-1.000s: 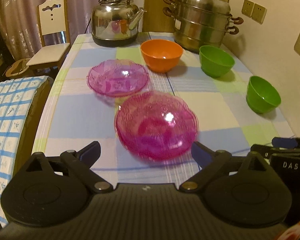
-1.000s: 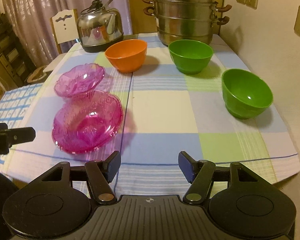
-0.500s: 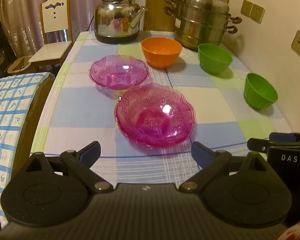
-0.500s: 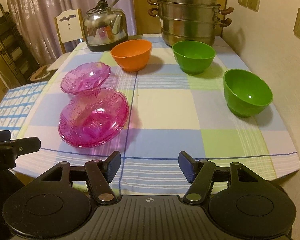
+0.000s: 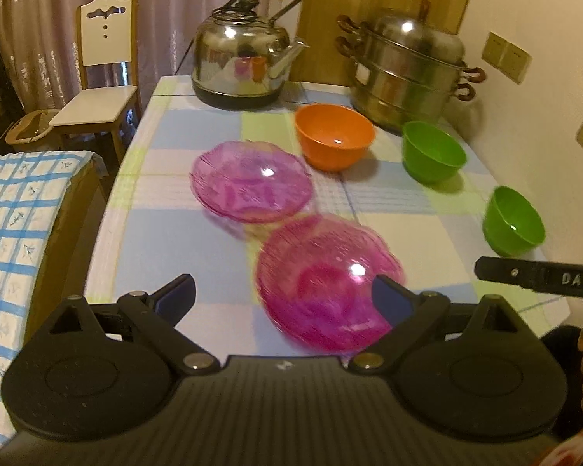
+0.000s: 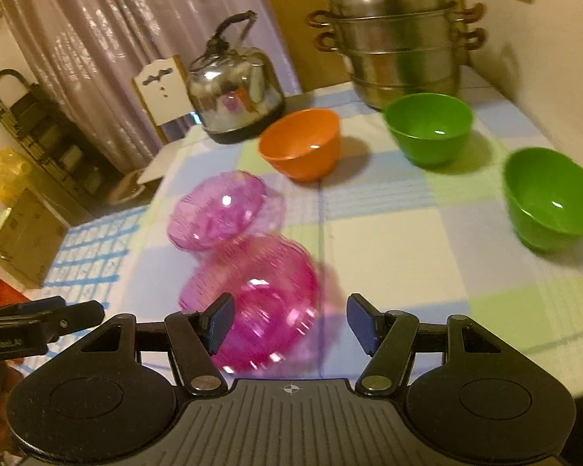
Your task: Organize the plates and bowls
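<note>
Both your left gripper (image 5: 283, 291) and right gripper (image 6: 289, 320) gape empty; near pink plate (image 5: 328, 281) looks rigid, slick, brittle, so pinch its scalloped rim.

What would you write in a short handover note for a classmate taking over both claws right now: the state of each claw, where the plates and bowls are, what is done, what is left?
Left claw: open, empty, above the near table edge.
Right claw: open, empty, beside it.
Near pink plate: on the tablecloth, just ahead of both claws.
Far pink plate: behind it; the blur hides whether their rims touch.
Orange bowl: in front of the kettle.
Two green bowls: apart, along the wall side.
Done: nothing stacked.
Left: probably stack the plates and nest the bowls.
</note>
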